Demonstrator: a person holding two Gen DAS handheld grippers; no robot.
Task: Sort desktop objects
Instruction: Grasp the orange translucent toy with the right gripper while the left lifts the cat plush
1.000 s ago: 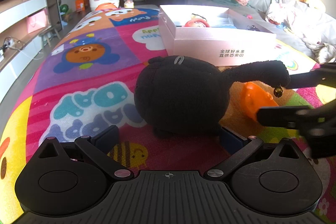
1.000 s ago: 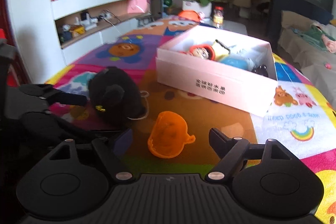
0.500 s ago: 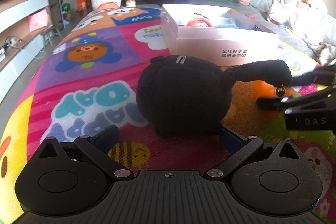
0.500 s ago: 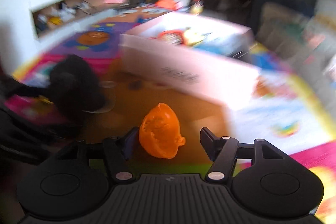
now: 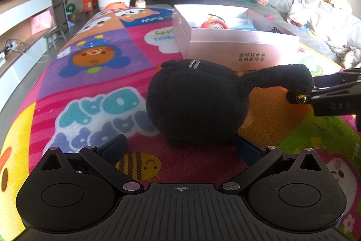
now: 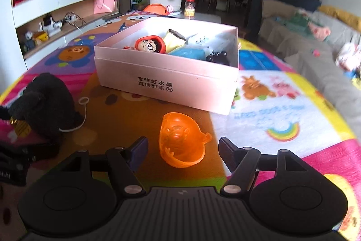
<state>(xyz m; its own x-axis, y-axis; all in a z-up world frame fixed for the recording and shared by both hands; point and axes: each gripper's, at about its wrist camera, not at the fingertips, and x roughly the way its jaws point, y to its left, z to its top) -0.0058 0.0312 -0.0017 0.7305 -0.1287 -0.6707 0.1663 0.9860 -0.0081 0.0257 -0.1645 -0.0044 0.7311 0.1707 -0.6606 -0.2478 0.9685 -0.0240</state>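
Right hand-held gripper [image 6: 182, 150] sits low over the colourful mat [image 6: 282, 110], its jaws parted on either side of the orange toy [image 6: 181, 139], and neither pad is pressing on it; the jaws have just been closing in and then easing apart again around it. That toy lies on the mat just in front of the pink box [image 6: 167, 80], which stands near the middle of the mat and already holds a red-hooded figure [image 6: 150, 44] and other small things. Over on the other side, the left hand-held gripper [image 5: 180, 148] has its jaws spread wide with the black plush [image 5: 196, 103] lying just ahead of the tips, nothing gripped there either. Now the risks: the orange toy looks like smooth, rounded, hollow plastic lying on its side, so an off-centre squeeze could pop it out sideways or tip it. From the left wrist view, the right gripper's fingers pass right beside the plush's outstretched limb and its small gold bell [image 5: 301, 98], so a careless lift could snag that limb and drag the plush along.
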